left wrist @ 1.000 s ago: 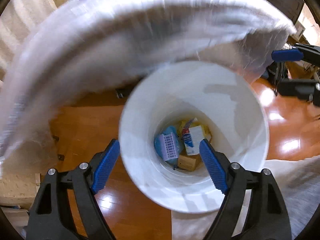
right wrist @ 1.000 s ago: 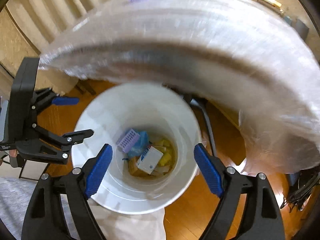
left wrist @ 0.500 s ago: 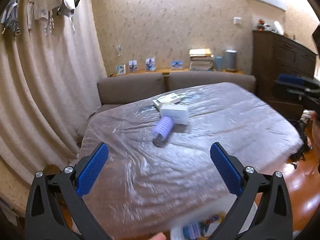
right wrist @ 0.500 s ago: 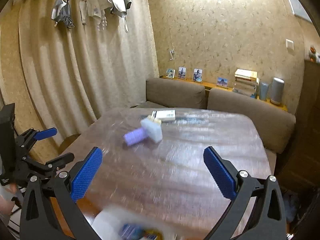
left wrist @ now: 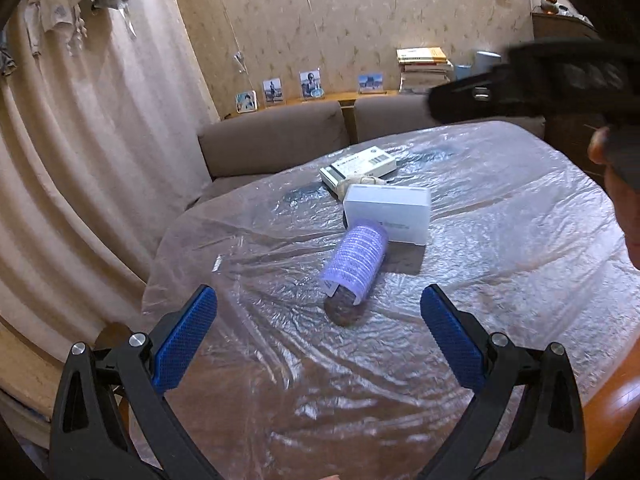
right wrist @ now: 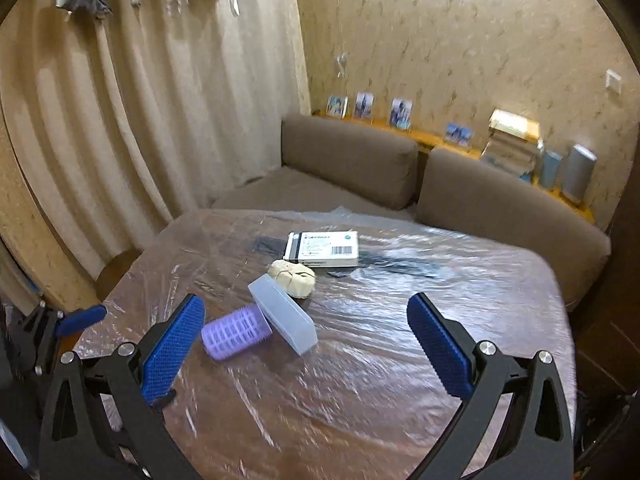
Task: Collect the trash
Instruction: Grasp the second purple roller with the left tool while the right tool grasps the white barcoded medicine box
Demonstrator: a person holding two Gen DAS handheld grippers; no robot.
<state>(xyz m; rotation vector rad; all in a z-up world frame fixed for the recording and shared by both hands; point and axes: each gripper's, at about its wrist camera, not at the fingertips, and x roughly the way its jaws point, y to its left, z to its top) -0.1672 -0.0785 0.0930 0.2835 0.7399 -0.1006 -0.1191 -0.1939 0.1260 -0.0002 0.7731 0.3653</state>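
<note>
A purple hair roller (left wrist: 357, 263) lies on the plastic-covered table (left wrist: 500, 248), touching a translucent white box (left wrist: 387, 213). Behind them lie a crumpled beige wad (right wrist: 293, 277) and a flat white carton (right wrist: 325, 248). The roller (right wrist: 235, 332), the white box (right wrist: 282, 314) and the table (right wrist: 440, 280) also show in the right wrist view. My left gripper (left wrist: 318, 340) is open and empty, just short of the roller. My right gripper (right wrist: 306, 350) is open and empty above the near part of the table, with the roller beside its left finger.
A brown sofa (right wrist: 360, 176) stands behind the table, with curtains (right wrist: 120, 120) at the left. A shelf with photo frames and books (right wrist: 512, 140) runs along the wall. The left gripper's fingers (right wrist: 80, 318) show at the left edge of the right wrist view.
Both grippers swung up from over the white trash bin to face the table top, then moved closer to the roller and box. The bin has left both views.
</note>
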